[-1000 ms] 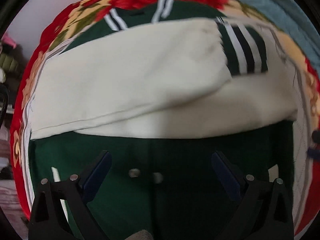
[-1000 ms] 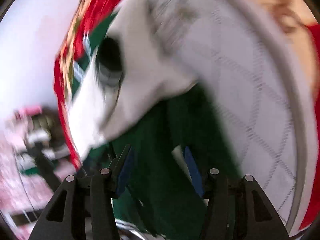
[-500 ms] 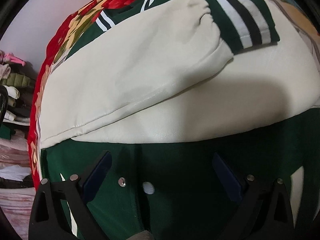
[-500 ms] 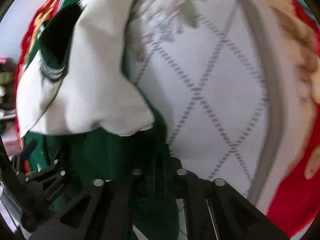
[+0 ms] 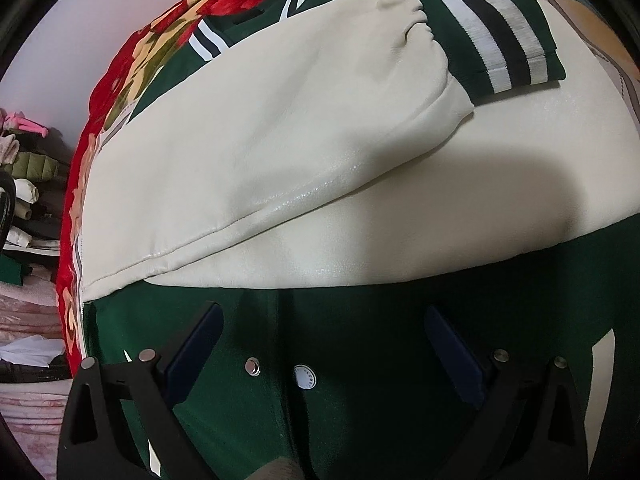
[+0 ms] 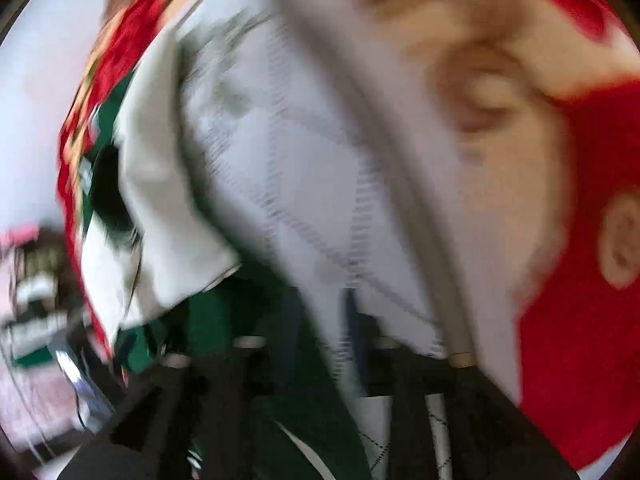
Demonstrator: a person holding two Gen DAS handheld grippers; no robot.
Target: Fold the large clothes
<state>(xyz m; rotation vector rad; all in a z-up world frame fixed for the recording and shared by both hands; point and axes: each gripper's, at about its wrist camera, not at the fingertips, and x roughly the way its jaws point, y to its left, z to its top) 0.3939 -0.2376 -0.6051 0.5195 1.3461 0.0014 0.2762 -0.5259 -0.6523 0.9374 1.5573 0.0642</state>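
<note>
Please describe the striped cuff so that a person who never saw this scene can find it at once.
Start from the green jacket spread on the red floral blanket. Its cream sleeve lies folded across the body, running up to the right. The cuff is at that sleeve's far end: ribbed green with white and black stripes, unlike the plain cream beside it.

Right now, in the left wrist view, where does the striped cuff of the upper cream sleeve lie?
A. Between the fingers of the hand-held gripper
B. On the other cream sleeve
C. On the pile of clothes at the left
B: the striped cuff rests on the lower cream sleeve.
</note>
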